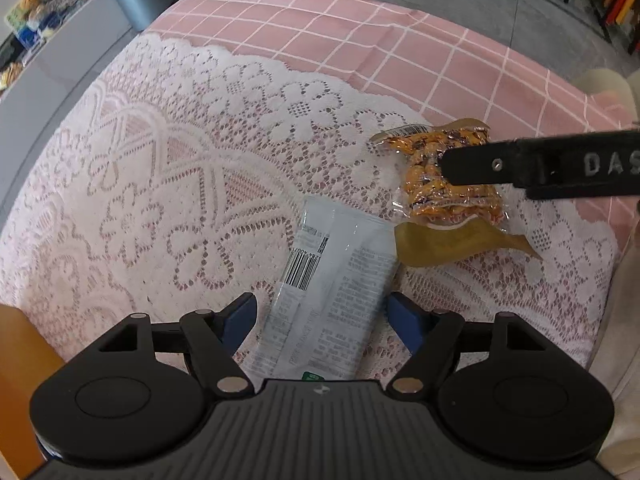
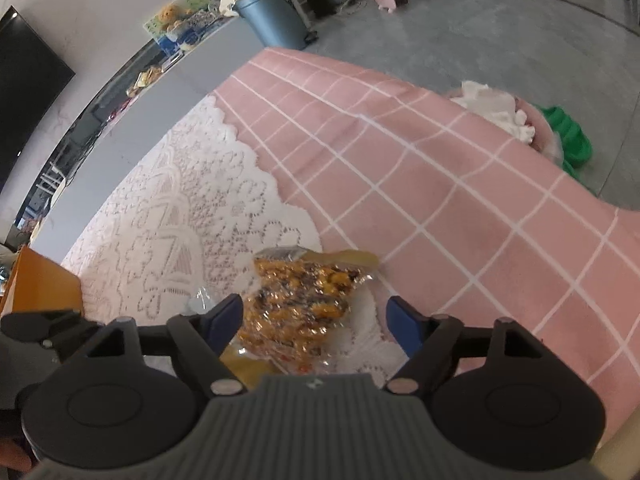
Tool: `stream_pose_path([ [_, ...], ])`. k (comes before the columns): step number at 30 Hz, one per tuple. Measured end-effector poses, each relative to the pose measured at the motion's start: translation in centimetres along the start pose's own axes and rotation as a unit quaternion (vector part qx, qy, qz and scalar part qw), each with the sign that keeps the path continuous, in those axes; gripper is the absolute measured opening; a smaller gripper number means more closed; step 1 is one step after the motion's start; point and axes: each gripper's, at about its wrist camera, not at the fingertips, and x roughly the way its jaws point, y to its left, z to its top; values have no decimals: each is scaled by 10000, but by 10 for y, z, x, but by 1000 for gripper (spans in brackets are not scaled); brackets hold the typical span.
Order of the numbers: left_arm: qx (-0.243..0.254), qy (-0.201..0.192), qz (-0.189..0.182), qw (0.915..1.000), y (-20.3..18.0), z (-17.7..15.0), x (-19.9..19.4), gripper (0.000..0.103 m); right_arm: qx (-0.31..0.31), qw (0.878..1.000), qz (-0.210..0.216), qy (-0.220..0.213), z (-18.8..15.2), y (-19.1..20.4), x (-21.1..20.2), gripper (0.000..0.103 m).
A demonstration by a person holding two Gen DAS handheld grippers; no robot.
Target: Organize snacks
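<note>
Pale-blue packet (image 1: 336, 292) lengthwise between open left claw (image 1: 322, 320)

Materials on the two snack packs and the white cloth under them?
Pale blue packet: looks like matte plastic film, printed text and barcode. Orange snack pack: clear glossy plastic, glare and crinkles, contents visible. Lace cloth: probably woven cotton or synthetic, openwork floral holes.

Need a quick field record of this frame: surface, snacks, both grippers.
surface: pink checked cloth with a white lace mat on top
snack 1: pale blue packet, barcode side up, flat on the lace
snack 2: clear bag of orange snacks beside the packet, yellow flap toward it
left gripper: jaws open, either side of the packet
right gripper: jaws open, astride the snack bag
other: orange box at the lace edge
</note>
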Motion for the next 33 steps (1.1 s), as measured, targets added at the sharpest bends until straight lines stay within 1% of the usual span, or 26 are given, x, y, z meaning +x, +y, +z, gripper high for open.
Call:
stream_pose_path([
  [4, -317, 29, -212, 9993, 9, -2, 2, 86, -440, 9985, -330, -2, -5, 17, 5, 77],
  [6, -365, 62, -271, 9989, 10, 0, 2, 83, -582, 9972, -460, -34, -6, 25, 8, 77],
  [11, -381, 77, -279, 9989, 7, 0, 1, 75, -989, 9915, -839, -106, -11, 42, 19, 83],
  [14, -385, 94, -240, 9989, 5, 0, 0, 74, -1153, 9888, -936, -121, -12, 46, 24, 86],
  [18, -403, 137, -190, 9989, 4, 1, 0, 72, -1354, 9854, -1016, -162, -14, 51, 28, 87],
  [21, -423, 198, -99, 9989, 2, 2, -1, 70, -1646, 9791, -1182, -158, -17, 58, 33, 84],
  [22, -404, 197, -53, 9990, 0, 2, -1, 70, -1751, 9765, -1249, -163, -19, 61, 33, 81],
  [28, -410, 183, 82, 9990, -2, 0, -3, 67, -1799, 9758, -1234, -179, -19, 60, 30, 77],
  [33, -411, 119, 264, 9987, -7, -2, -5, 65, -1849, 9753, -1197, -175, -20, 61, 29, 74],
])
